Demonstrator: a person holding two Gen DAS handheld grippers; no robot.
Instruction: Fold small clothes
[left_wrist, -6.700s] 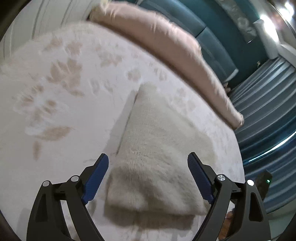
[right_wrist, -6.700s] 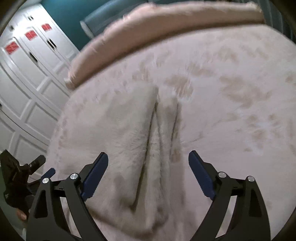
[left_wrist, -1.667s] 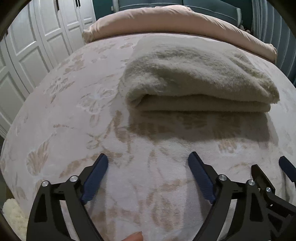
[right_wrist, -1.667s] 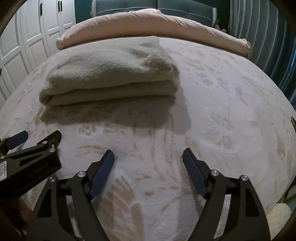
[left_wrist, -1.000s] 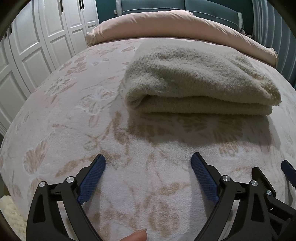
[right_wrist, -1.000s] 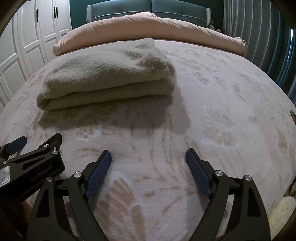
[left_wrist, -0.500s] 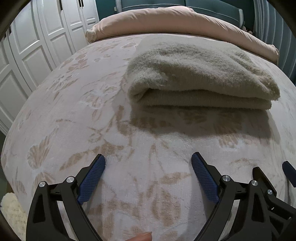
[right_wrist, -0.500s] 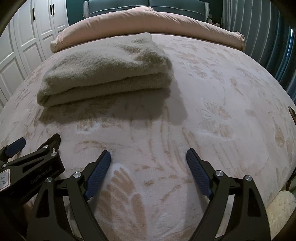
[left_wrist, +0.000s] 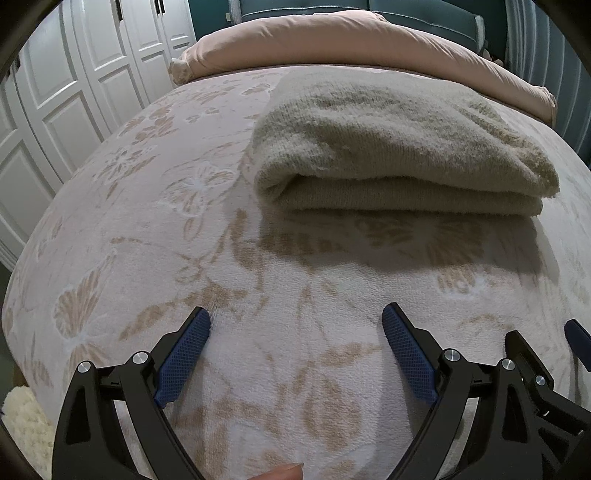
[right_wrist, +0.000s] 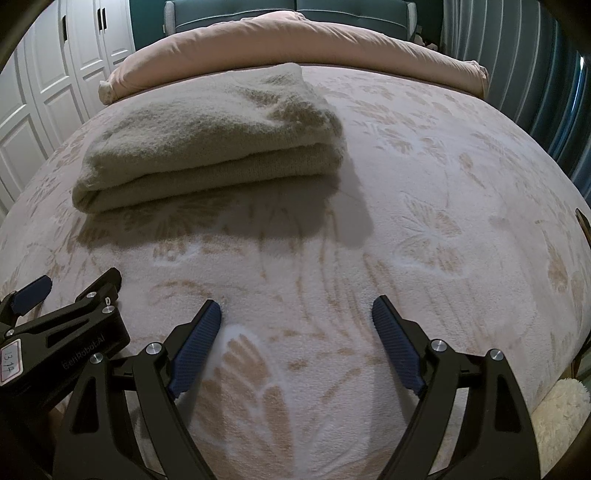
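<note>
A beige knitted garment (left_wrist: 399, 147) lies folded in a thick stack on the floral bed cover (left_wrist: 147, 229). It also shows in the right wrist view (right_wrist: 207, 136), at the upper left. My left gripper (left_wrist: 295, 321) is open and empty, low over the cover, well short of the garment's near fold. My right gripper (right_wrist: 295, 314) is open and empty too, beside the left one, whose fingers (right_wrist: 88, 295) show at its lower left.
A long pink bolster (left_wrist: 351, 40) lies across the far side of the bed, with a teal headboard (right_wrist: 295, 9) behind. White wardrobe doors (left_wrist: 66, 92) stand at the left and grey-blue curtains (right_wrist: 535, 74) at the right. A cream fluffy rug (right_wrist: 561, 406) lies on the floor.
Earlier both grippers were over the garment laid out long; since then it lies folded in a stack and both grippers have drawn back to the near side. In the last second almost nothing moved.
</note>
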